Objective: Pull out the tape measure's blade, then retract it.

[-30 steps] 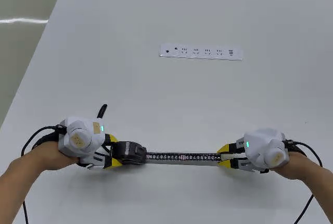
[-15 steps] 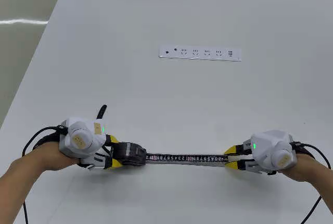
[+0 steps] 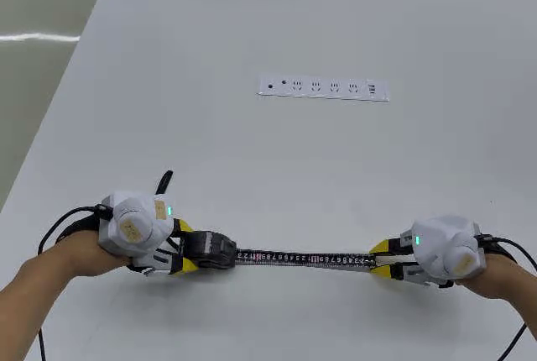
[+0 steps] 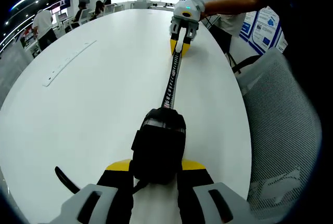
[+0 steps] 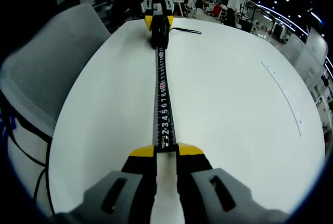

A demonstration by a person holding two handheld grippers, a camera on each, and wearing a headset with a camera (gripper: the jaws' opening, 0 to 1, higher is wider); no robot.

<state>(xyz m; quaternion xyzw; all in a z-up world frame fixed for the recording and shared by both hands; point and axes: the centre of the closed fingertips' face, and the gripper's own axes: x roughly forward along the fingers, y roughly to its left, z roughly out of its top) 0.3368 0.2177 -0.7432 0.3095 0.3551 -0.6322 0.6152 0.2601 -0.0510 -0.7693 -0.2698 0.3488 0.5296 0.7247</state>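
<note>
Fingers (image 4: 118,168) of the left gripper (image 3: 186,248) clamp the tape measure's black case (image 3: 211,249) down at the surface (image 3: 294,168); the right gripper's (image 3: 380,258) pinch the blade (image 3: 302,258) tip, well apart from the case; should that grip slip, I'd expect the taut blade to whip back.

White bench (image 3: 252,25). Flat in the upper middle of the frame: white power strip (image 3: 324,88). Lower left: short black strap (image 3: 164,181). Low across the frame: tape measure (image 3: 210,249), blade (image 3: 302,258) drawn out.
</note>
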